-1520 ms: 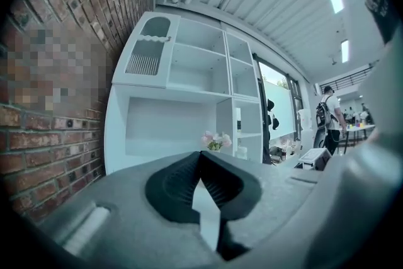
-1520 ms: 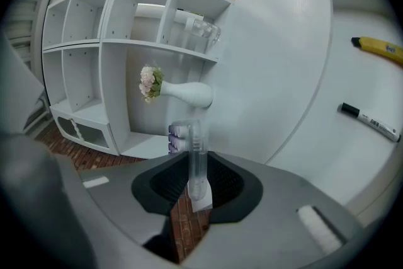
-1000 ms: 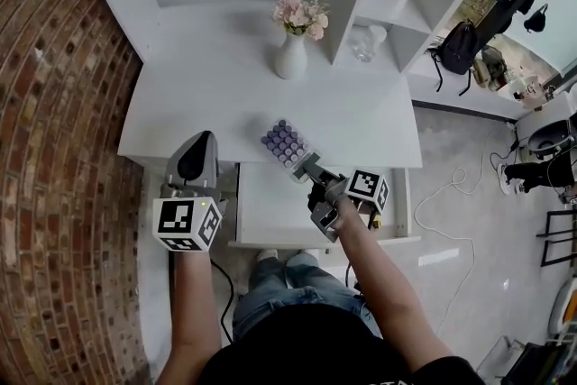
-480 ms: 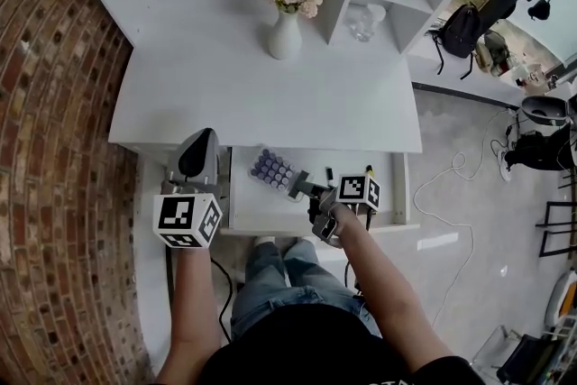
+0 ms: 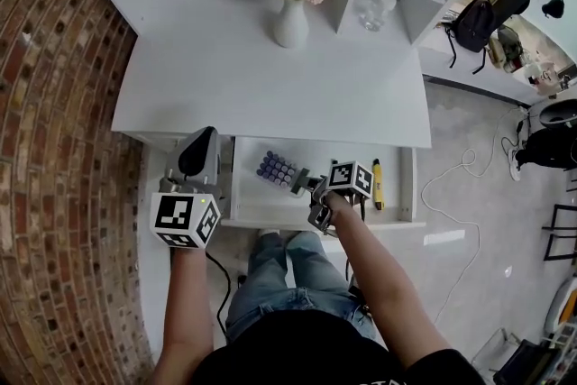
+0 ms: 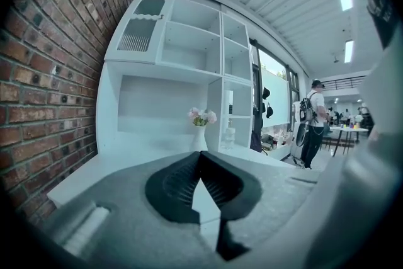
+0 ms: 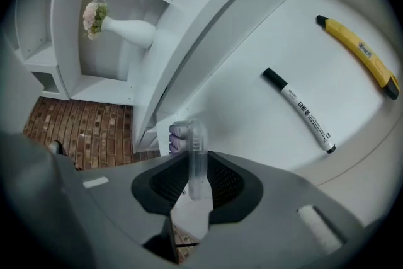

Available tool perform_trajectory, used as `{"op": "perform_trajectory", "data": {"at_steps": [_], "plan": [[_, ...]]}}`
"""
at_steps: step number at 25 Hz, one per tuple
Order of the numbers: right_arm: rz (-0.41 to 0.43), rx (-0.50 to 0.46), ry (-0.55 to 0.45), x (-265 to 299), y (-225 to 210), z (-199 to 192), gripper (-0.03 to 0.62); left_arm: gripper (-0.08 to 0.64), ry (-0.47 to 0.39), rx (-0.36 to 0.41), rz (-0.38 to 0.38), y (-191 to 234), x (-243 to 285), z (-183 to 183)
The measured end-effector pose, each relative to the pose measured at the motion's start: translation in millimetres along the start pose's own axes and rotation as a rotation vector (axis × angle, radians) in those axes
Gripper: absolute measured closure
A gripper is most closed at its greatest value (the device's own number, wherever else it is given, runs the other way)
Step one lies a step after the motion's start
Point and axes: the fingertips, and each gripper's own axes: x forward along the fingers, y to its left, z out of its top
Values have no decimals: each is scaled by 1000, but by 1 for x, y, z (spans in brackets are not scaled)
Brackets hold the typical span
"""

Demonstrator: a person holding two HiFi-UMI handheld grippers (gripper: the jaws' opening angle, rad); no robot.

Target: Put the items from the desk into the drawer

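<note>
Purple tube rack [image 5: 277, 168] in the drawer [image 5: 270, 214]
Right gripper [image 7: 195, 176] clamps its clear edge; left gripper [image 6: 200, 167] is pinched together, empty.

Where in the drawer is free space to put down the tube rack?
Bare: the drawer floor from its left wall to the marker. Crowded: the right end, where marker and yellow cutter lie.

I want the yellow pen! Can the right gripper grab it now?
Probably not yet: the right gripper has its jaws shut on the clear rack. The yellow pen lies uncovered in the open drawer, so nothing else blocks it.
</note>
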Motion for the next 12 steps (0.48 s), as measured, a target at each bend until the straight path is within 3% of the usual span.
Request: {"op": "perform_trajectory", "data": {"at_steps": [5, 12], "plan": [[-44, -19, 37, 20, -9, -1, 491, 561, 22, 8, 9, 1, -2, -5], [-35, 25, 38, 40, -17, 3, 491, 561, 42, 21, 20, 3, -2, -9]]}}
